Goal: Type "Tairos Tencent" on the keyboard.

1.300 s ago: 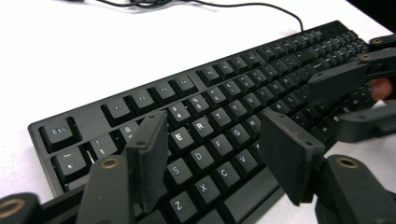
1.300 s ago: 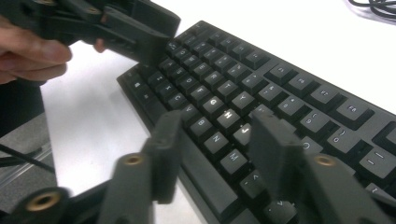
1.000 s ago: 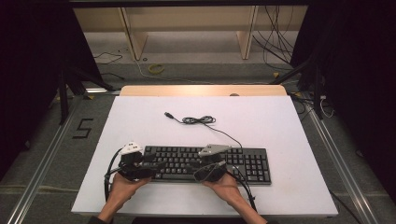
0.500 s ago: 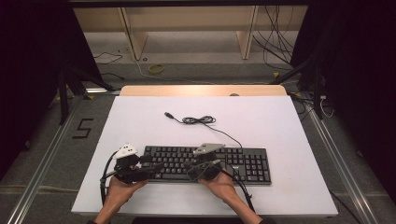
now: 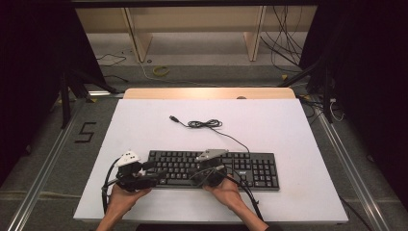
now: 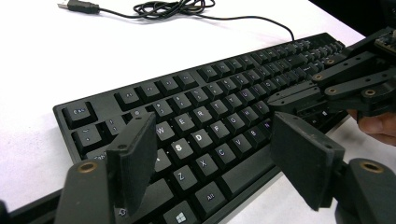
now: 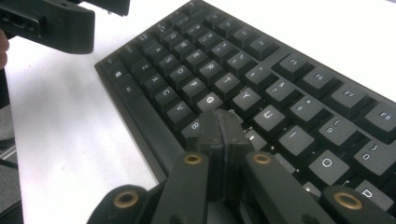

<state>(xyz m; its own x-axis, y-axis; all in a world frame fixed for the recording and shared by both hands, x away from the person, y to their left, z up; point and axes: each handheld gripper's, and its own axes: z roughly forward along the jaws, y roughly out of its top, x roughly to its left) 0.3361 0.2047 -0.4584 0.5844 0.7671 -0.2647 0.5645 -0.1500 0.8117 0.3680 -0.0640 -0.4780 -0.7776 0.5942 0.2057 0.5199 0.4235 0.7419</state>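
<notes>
Both tongs have slid a bit left along the keyboard [image 5: 211,169] near the table's [image 5: 288,130] front edge, right tongs [image 7: 220,122] pressed together poking keys around H, left tongs [image 6: 212,154] spread over its left end.

We see the black keyboard [image 5: 214,169] lying along the near edge of the white table [image 5: 288,130], its cable [image 5: 204,124] coiled toward the middle. Our left gripper [image 5: 144,174] sits at the keyboard's left end, our right gripper [image 5: 210,168] over its middle keys.

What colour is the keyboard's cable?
Black. The cable lies coiled on the white table; it shows best in the high view.
</notes>
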